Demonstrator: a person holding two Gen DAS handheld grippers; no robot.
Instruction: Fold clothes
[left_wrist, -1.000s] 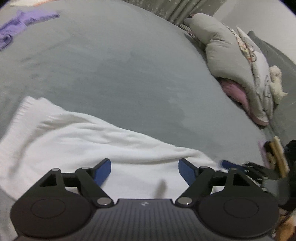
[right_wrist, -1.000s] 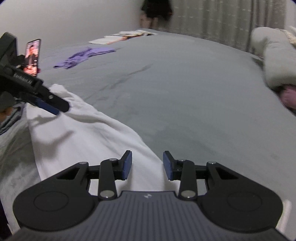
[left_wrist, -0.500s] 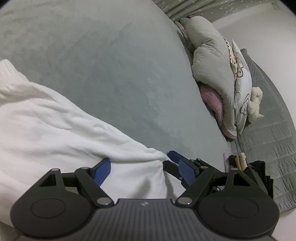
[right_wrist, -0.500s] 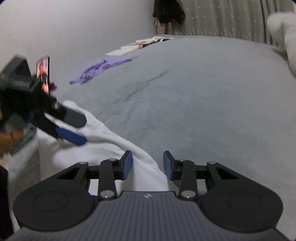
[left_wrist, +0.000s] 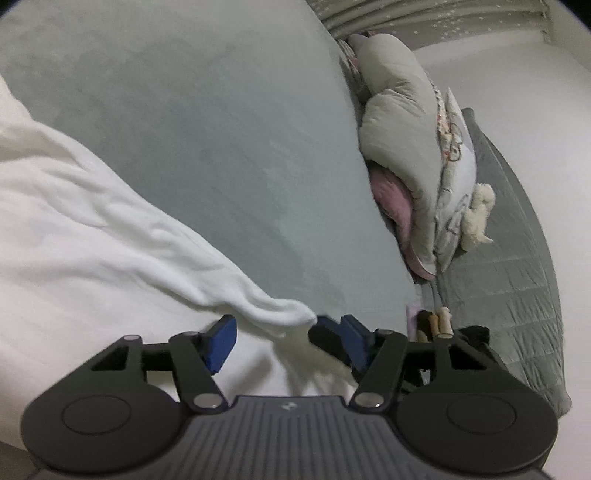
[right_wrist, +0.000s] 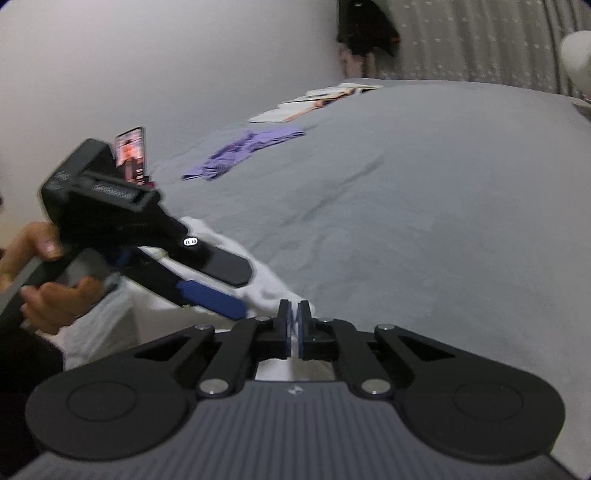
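Right gripper (right_wrist: 294, 317): jaws pressed together, pinching the near corner of the white garment (right_wrist: 273, 286).
Left gripper (left_wrist: 284, 341): jaws closing, white cloth lying between them, pads not yet pressing it.
White garment: spread on the grey bed (right_wrist: 424, 206), at its near edge.
Purple garment (right_wrist: 243, 153): farther off on the bed, well apart.
Pillows (left_wrist: 402, 110): at the bed's far side.

black left gripper (left_wrist: 288, 341) and right gripper (right_wrist: 294, 323), blue-padded fingers (left_wrist: 221, 343), silver pivot screws
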